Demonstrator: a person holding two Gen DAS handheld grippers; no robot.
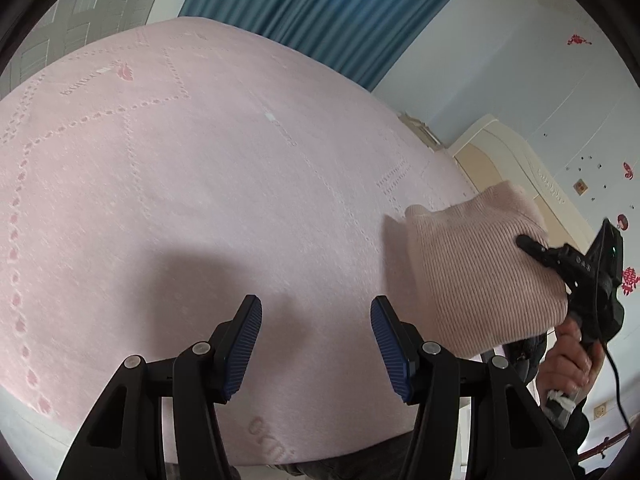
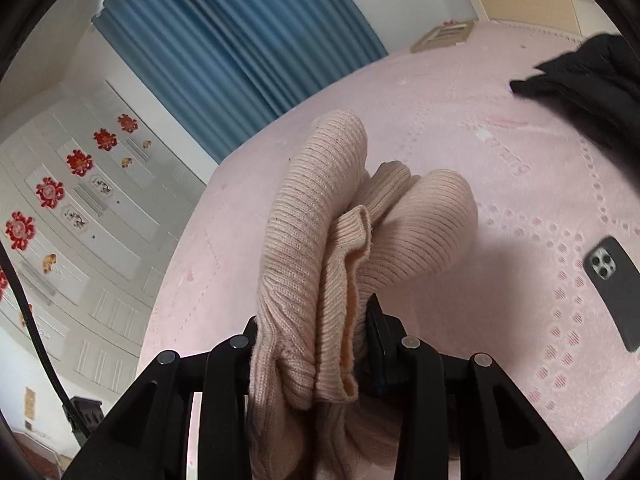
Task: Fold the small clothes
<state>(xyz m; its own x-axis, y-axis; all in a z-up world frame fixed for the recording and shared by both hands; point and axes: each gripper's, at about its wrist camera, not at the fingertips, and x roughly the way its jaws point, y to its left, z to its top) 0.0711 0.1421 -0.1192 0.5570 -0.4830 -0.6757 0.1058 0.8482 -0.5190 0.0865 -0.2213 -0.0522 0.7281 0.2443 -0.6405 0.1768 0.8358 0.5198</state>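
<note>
bunched between the closed fingers of the right gripper (image 2: 316, 344), a pink ribbed knit garment (image 2: 340, 216) hangs lifted above the pink bedspread (image 2: 500, 152); left gripper (image 1: 316, 344) hovers with jaws spread, holding nothing; a phone (image 2: 614, 292) lies on the bedspread

A pink quilted bed (image 1: 200, 160) fills the room; blue curtains (image 1: 328, 12) hang behind, a cream headboard (image 1: 512, 160) nearby, red paper-cuts (image 2: 48, 192) on white wardrobe doors.
</note>
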